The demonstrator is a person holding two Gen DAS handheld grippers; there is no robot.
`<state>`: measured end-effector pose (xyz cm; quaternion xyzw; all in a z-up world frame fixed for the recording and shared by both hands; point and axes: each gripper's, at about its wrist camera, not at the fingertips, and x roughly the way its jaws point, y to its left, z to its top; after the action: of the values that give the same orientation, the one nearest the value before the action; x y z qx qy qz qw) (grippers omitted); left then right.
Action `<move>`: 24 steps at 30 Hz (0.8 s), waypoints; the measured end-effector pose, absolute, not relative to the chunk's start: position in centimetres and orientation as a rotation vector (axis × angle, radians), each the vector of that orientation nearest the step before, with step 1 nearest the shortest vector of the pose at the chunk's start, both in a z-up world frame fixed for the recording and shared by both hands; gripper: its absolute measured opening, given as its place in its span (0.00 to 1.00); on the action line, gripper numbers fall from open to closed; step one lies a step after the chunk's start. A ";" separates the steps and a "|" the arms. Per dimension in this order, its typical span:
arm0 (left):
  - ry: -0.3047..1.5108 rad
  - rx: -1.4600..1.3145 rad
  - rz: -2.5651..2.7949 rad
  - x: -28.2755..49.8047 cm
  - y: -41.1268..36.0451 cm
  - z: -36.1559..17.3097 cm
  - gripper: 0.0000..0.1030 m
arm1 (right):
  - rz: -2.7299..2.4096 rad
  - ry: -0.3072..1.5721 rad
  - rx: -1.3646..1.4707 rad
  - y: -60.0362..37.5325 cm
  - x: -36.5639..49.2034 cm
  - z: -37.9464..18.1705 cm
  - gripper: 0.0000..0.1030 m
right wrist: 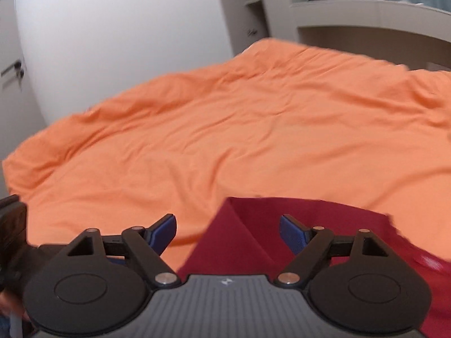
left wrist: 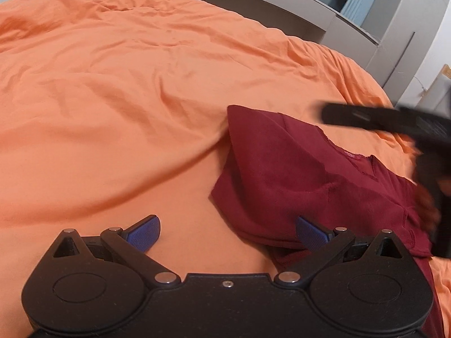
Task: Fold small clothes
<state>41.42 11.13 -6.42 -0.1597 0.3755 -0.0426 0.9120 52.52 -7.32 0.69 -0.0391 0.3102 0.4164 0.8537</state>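
A dark red T-shirt lies partly folded on the orange bed cover, its neckline toward the right. My left gripper stands open low over the cover; its right pad overlaps the shirt's near edge, and its left pad is over bare cover. My right gripper shows as a dark blur above the shirt's right side. In the right wrist view my right gripper is open above the red shirt, with nothing pressed between its pads.
The orange cover spreads wide and wrinkled to the left and beyond the shirt. A grey headboard with shelves runs along the far side. A white wall and a cupboard door with a handle stand past the bed's far edge.
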 end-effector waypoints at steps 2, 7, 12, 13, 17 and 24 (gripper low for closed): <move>0.786 -0.339 -0.107 41.8 11.1 -6.8 0.99 | 0.880 0.678 -0.111 -5.0 53.1 0.3 0.79; 0.787 -0.428 -0.126 42.4 12.2 -7.6 0.99 | 0.872 0.782 -0.151 -1.8 55.3 -1.7 0.43; 0.774 -0.463 -0.132 43.0 12.5 -7.9 0.99 | 0.877 0.714 -0.098 -2.9 56.1 -2.2 0.06; 0.763 -0.463 -0.133 43.0 12.5 -7.9 0.99 | 0.878 0.683 -0.055 -3.7 56.2 -2.1 0.06; 0.709 -0.459 -0.129 43.4 12.6 -7.6 0.99 | 0.905 0.561 0.002 -5.4 56.6 -1.0 0.06; 0.631 -0.399 -0.090 44.5 12.4 -6.8 0.99 | 0.928 0.534 -0.043 -4.3 57.1 -0.8 0.07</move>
<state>44.51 12.36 -6.78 -0.1948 0.3082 -0.0440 0.9301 57.08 -4.28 -0.85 -0.0205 0.2543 0.4421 0.8599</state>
